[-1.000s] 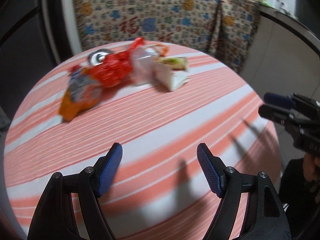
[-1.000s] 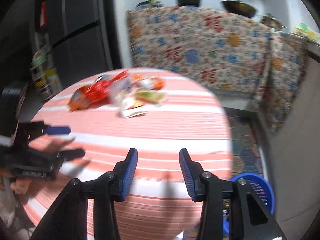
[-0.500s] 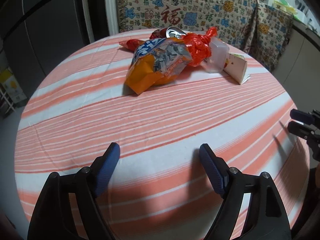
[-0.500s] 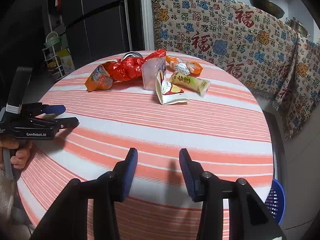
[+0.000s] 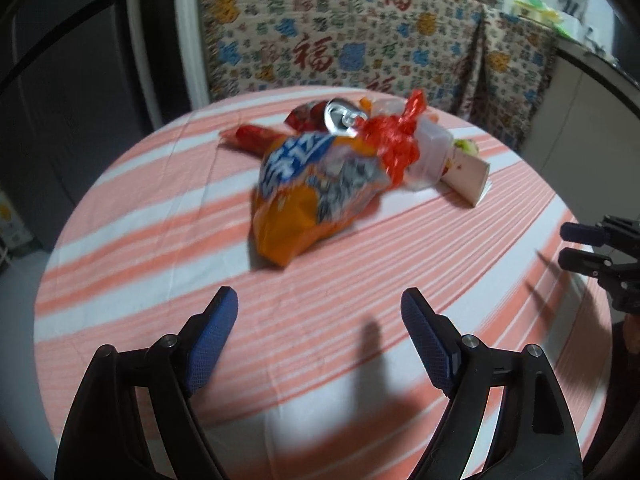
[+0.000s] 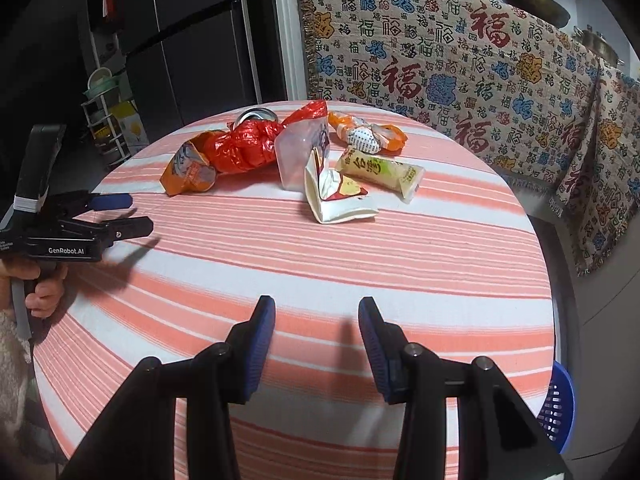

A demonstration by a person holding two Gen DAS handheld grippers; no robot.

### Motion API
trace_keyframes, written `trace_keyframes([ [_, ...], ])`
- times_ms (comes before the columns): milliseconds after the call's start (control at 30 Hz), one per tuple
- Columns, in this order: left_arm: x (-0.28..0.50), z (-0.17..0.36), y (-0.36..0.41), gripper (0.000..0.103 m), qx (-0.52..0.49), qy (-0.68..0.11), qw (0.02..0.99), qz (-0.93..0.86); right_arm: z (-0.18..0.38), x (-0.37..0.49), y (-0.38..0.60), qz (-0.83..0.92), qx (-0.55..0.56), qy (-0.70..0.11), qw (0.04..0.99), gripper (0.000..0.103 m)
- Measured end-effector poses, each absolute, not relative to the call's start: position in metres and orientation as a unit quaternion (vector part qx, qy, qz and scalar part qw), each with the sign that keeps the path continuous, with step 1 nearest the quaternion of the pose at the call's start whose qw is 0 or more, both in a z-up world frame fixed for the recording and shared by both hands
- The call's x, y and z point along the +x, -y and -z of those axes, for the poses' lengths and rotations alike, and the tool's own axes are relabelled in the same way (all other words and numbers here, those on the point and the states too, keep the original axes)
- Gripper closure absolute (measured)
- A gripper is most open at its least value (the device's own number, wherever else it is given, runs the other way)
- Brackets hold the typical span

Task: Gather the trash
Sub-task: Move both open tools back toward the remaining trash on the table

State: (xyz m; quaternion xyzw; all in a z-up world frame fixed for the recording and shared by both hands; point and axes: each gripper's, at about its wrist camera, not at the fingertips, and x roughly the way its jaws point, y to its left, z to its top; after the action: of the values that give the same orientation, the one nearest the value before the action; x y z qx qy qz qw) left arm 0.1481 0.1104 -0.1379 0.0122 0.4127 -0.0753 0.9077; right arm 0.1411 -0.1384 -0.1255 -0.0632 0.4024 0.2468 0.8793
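A pile of trash lies at the far side of the round striped table: an orange snack bag, a red plastic bag, a crushed can, a clear plastic cup, a white carton, a green wrapper and an orange-white wrapper. My left gripper is open and empty, a short way in front of the orange bag; it also shows in the right wrist view. My right gripper is open and empty over the table's near part; it also shows in the left wrist view.
A blue perforated basket stands on the floor at the table's right edge. A patterned cloth covers the counter behind the table. A dark fridge and a small rack stand at the back left.
My left gripper has moved closer to the orange snack bag, which now looms larger. My right gripper has stayed almost still, with its jaws a little wider.
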Motion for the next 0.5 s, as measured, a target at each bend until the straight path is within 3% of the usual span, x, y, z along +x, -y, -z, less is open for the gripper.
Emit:
trace_keyframes([
  [100,0.165,0.135,-0.114,0.018,0.012,-0.411,0.907,0.087,0.121,0.145,0.135,-0.249,-0.061,-0.400,0.880,0.059],
  [200,0.181,0.136,-0.114,0.018,0.027,-0.409,0.908,0.088,0.114,0.149,0.132,-0.249,-0.063,-0.393,0.883,0.049],
  [500,0.201,0.147,-0.097,0.018,0.094,-0.399,0.906,0.101,0.102,0.182,0.117,-0.246,-0.064,-0.384,0.888,0.048],
])
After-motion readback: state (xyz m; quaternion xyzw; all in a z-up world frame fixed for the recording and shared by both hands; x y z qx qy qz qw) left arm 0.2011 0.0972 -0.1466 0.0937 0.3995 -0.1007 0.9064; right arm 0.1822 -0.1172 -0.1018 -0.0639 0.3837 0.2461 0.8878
